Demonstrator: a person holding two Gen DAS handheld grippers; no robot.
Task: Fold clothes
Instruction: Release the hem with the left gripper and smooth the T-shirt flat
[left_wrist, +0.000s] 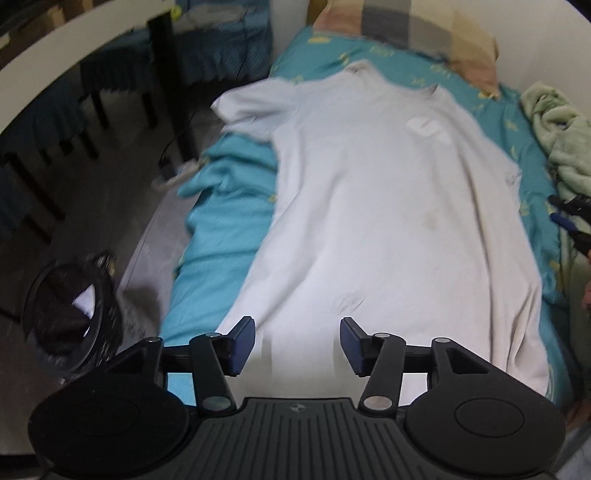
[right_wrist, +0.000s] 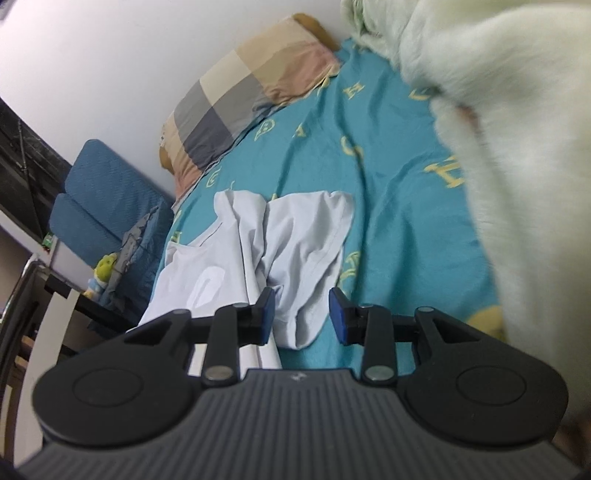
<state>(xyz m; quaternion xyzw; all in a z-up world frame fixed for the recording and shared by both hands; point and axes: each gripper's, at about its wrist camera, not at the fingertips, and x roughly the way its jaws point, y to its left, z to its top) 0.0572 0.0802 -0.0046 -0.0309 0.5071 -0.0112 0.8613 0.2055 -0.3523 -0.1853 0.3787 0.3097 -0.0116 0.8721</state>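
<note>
A white T-shirt (left_wrist: 369, 206) lies spread lengthwise on the teal bed sheet (left_wrist: 229, 206), collar at the far end, hem near me. My left gripper (left_wrist: 297, 345) is open and empty, just above the shirt's hem. In the right wrist view the shirt's right sleeve (right_wrist: 306, 251) lies bunched on the sheet (right_wrist: 388, 177). My right gripper (right_wrist: 301, 319) is open and empty, with the sleeve's lower edge between its fingers. The right gripper also shows at the right edge of the left wrist view (left_wrist: 570, 221).
A checkered pillow (right_wrist: 243, 99) lies at the head of the bed. A pale green fluffy blanket (right_wrist: 498, 129) is heaped along the bed's right side, close to my right gripper. Left of the bed are the grey floor (left_wrist: 110, 206), a dark table and a black bin (left_wrist: 70, 325).
</note>
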